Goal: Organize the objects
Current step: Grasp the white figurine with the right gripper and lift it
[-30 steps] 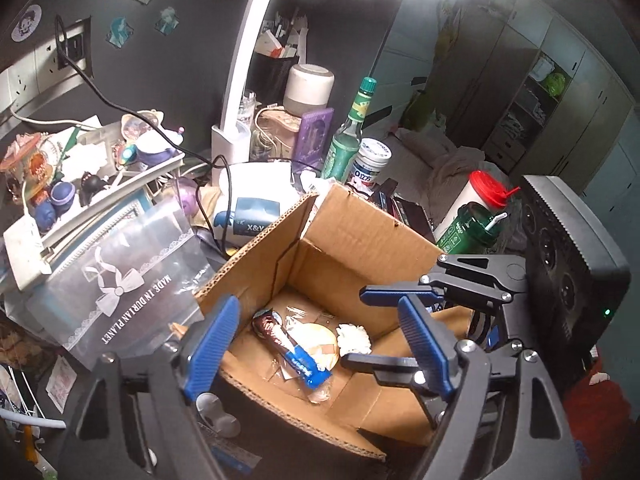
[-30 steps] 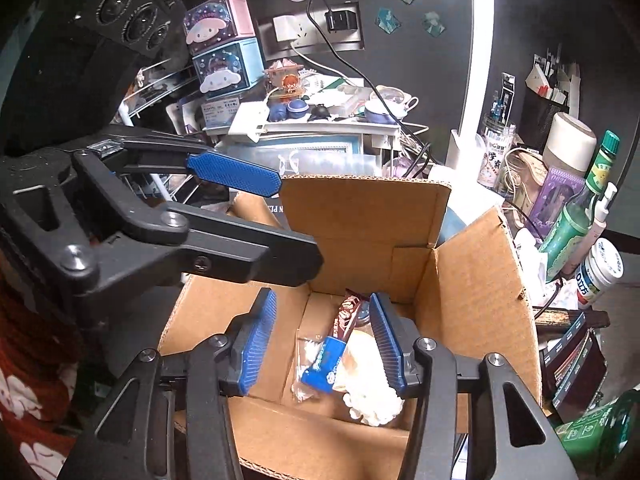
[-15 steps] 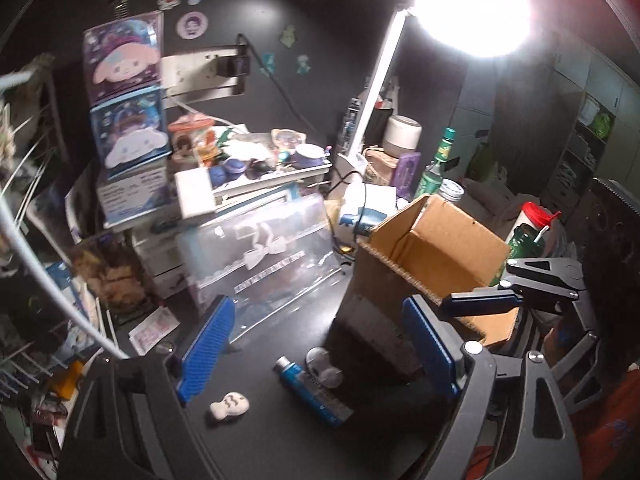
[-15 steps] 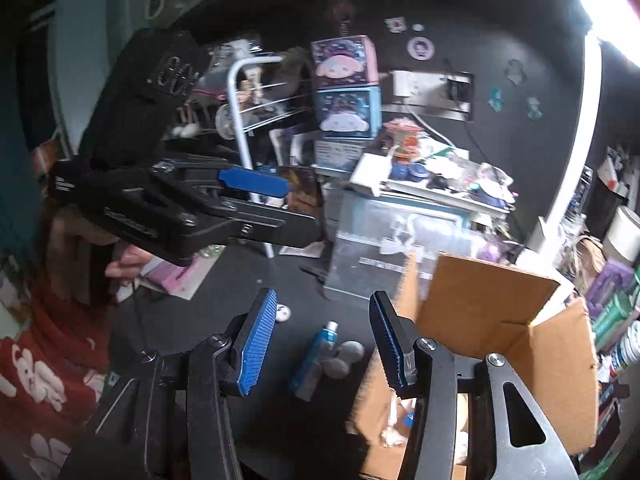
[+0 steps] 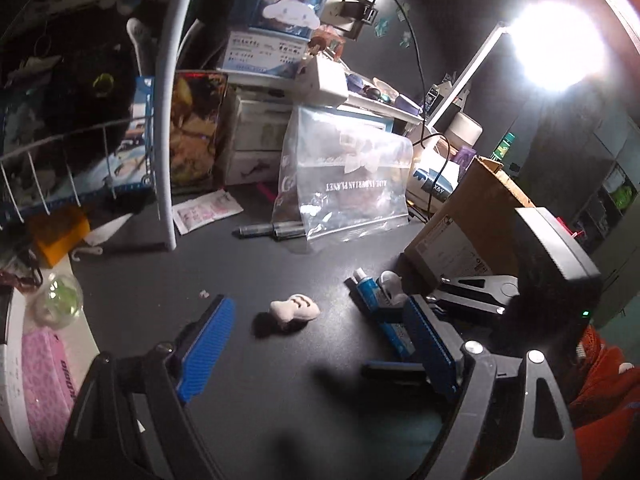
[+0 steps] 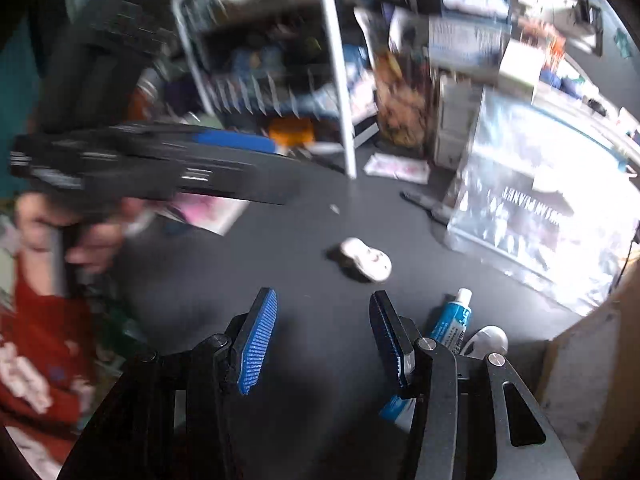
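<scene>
Left hand-held gripper (image 5: 320,344) hangs open over the dark table (image 5: 160,292), empty; right hand-held gripper (image 6: 324,336) is open and empty too, low over the same surface. We read the step as reaching for a loose item to drop into the cardboard box (image 5: 476,208) at the right. The small white figurine (image 5: 295,309) lies just ahead between the left pads — squat, rounded, matte, probably soft. The blue-and-white tube (image 5: 380,308) lies to its right, just beside a white round cap-like piece (image 5: 390,280), both near the box wall. For a clean pick we'd centre the pads on the figurine, come straight down and close gently — it looks light and could skid on the smooth top. The tube is slick plastic; grip across its width. The clear zip bag (image 5: 344,188) stands farther back, glossy and crinkled.
</scene>
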`<state>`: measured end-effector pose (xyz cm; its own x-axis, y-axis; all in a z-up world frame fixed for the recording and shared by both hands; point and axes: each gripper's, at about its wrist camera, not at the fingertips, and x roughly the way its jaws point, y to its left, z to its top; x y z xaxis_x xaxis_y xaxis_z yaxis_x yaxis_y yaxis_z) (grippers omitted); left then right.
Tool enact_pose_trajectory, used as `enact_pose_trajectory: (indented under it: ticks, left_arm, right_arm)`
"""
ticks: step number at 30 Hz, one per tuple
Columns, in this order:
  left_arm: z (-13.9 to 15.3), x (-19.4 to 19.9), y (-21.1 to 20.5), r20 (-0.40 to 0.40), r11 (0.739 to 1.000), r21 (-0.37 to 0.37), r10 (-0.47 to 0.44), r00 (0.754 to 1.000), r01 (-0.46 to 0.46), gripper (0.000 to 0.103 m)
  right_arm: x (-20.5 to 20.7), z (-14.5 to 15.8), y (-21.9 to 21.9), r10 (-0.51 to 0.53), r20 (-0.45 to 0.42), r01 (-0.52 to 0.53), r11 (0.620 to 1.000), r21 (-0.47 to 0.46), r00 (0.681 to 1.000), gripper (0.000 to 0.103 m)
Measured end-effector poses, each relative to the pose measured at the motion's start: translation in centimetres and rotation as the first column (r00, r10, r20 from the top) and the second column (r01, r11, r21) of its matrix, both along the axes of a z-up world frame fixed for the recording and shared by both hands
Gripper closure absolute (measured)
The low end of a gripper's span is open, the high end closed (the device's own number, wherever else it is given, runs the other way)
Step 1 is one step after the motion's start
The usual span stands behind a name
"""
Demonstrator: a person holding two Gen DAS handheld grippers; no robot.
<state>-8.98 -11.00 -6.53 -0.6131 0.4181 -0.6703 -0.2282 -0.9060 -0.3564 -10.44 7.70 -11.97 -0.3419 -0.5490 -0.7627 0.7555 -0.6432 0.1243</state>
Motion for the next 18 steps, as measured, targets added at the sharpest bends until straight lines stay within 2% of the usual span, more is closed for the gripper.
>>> enact_pose_trajectory:
  ticks: [3,6,12,15,18]
  left_arm:
    - [-1.6,0.1,-0.8,0.029,1.000,0.016,0.014,0.999,-0.014,0.019]
    - [-2.7,-0.1,-1.3,0.056,0.999,0.016,0.033,0.998,-0.034,0.019]
    - [-3.6,-0.3,-2.3,0.078,0.998,0.033,0.053,0.996,-0.055,0.019]
    - [-3.6,-0.4,-2.5,0.081,0.998,0.038,0.054,0.995,-0.057,0.019]
    - [-3.6,-0.6,-2.5,0.088,0.998,0.049,0.046,0.995,-0.050,0.019]
  right_arm:
    - [-1.5,-2.1,-1.2,-0.016,-0.032,0.017,0.998,0.055,0.999,0.059]
    - [-3.5,-3.6,-2.2,-0.018,-0.015,0.019,0.997,0.077,1.000,0.059]
    - [-4.9,-4.7,-3.4,-0.014,-0.042,0.020,0.991,0.133,0.999,0.060]
    - [-4.9,-4.9,-3.7,-0.003,-0.053,0.011,0.989,0.150,0.999,0.079]
    - [-4.7,-4.9,-3.8,0.003,-0.069,0.008,0.987,0.157,0.998,0.083]
